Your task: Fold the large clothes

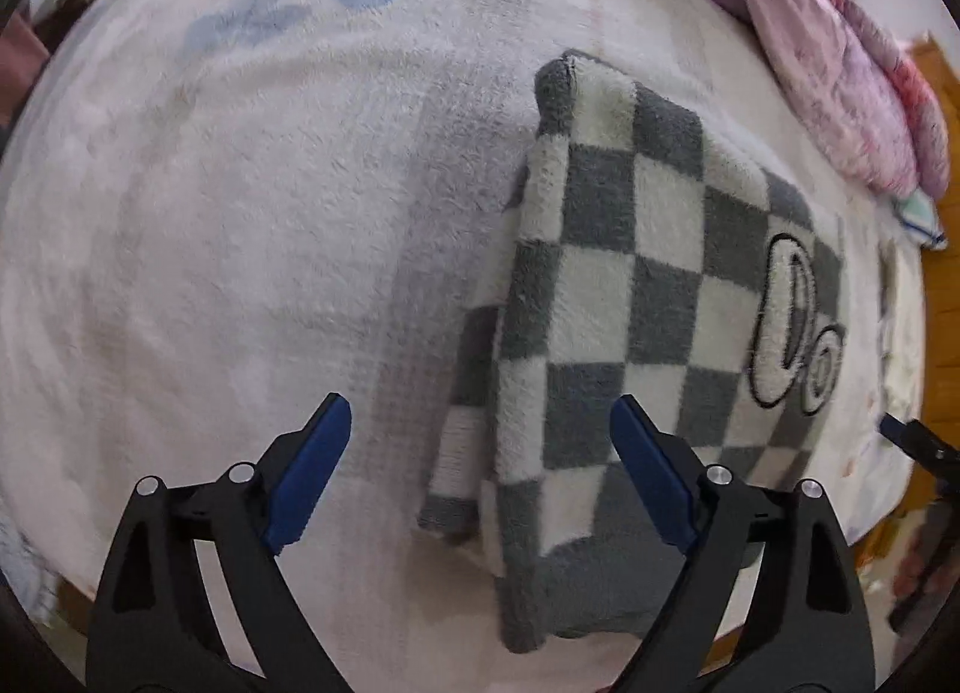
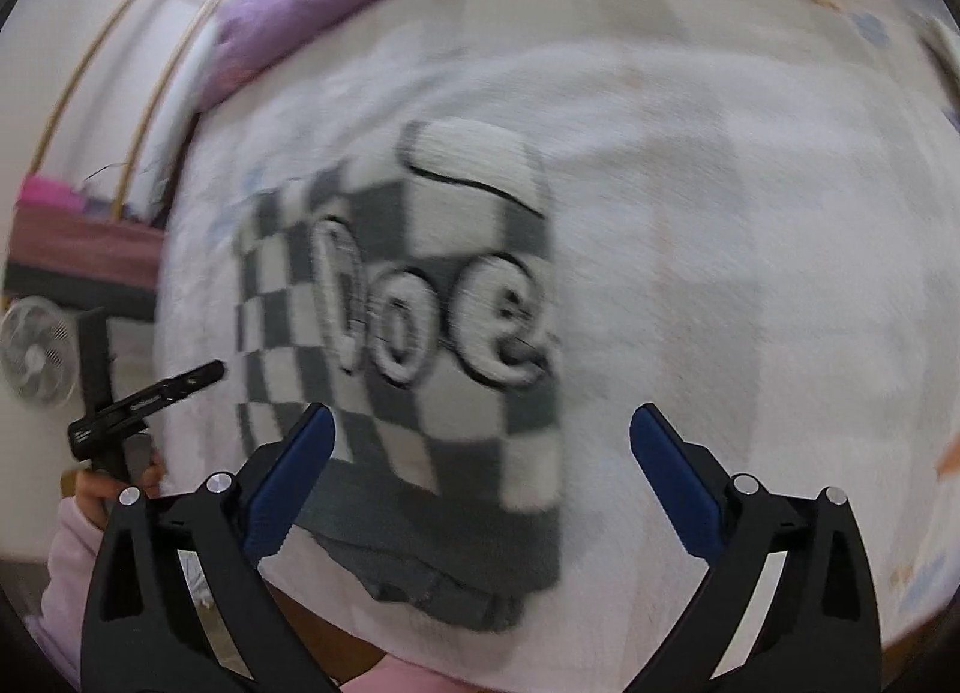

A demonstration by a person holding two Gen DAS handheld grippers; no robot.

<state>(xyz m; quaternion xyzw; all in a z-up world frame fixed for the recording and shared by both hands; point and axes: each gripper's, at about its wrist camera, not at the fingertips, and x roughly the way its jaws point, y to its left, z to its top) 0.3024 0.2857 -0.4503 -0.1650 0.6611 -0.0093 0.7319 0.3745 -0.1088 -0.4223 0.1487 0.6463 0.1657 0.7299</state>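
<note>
Checkered sweater (image 1: 648, 297) on fleece-covered bed (image 1: 240, 213)

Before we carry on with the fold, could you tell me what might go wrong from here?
The checkered sweater has a sleeve poking out along one side, so the fold may end up uneven. Its hem lies at the edge of the bed and could slide off.

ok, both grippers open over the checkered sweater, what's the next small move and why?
Probably lower the left gripper onto the sleeve edge jutting out at the checkered sweater's left side and tuck it in. Both jaws stand open and empty, and the right gripper hovers over the folded body.
</note>
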